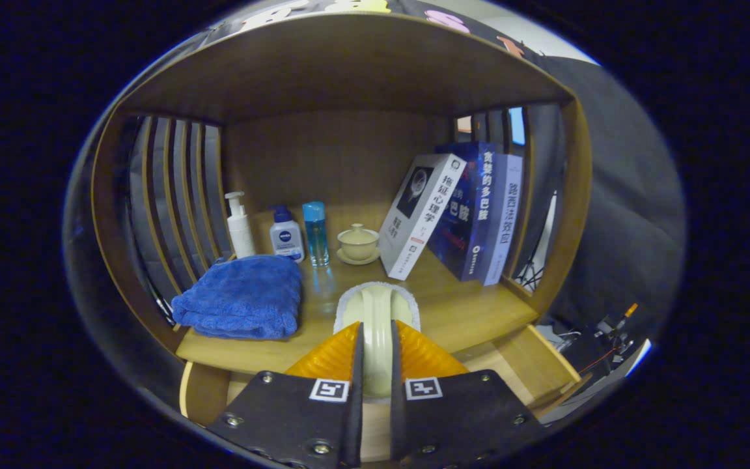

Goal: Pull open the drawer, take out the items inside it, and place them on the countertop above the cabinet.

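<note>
The gripper [376, 345] clamps a pale cream brush [377, 312] by its handle; its long axis runs straight ahead between the fingers, white-edged head resting forward on the wooden countertop [472, 312]. Beyond sit a lidded teacup [358, 243], a blue bottle [316, 233], leaning books [453, 215] and a folded blue towel [241, 296]. The open drawer [531, 368] lies below.

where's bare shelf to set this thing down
The gripper is shut on a pale item. Bare wood lies just ahead, between the blue towel and leaning books. The back row, bottles to lidded cup, is crowded.
</note>
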`<state>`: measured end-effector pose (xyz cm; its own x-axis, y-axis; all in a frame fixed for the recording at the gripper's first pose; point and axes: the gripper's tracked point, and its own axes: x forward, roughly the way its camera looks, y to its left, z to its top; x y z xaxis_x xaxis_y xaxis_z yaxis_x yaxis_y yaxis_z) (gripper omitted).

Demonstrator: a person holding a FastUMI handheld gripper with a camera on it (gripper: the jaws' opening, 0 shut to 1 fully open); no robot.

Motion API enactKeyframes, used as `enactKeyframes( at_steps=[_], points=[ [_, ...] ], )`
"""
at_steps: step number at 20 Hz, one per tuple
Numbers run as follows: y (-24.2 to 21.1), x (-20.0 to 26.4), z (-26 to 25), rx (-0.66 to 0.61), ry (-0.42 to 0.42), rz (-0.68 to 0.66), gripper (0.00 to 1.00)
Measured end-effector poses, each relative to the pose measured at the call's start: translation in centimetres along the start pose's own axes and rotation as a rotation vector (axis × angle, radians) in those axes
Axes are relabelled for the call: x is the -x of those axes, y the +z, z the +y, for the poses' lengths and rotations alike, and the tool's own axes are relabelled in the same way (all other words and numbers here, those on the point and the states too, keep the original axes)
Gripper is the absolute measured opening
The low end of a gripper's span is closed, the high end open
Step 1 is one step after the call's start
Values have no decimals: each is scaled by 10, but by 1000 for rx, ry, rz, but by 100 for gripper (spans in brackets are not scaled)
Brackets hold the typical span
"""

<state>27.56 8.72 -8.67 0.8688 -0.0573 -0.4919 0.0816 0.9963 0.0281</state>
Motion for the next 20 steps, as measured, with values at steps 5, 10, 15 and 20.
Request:
enactKeyframes(
  at_steps=[5,10,15,20],
  points=[
    [-27,-27,14,49,69,73,17],
    [-18,-45,16,-32,118,39,17],
    [-12,-63,15,-74,142,44,17],
    [-5,-81,14,-85,149,28,18]
  ],
)
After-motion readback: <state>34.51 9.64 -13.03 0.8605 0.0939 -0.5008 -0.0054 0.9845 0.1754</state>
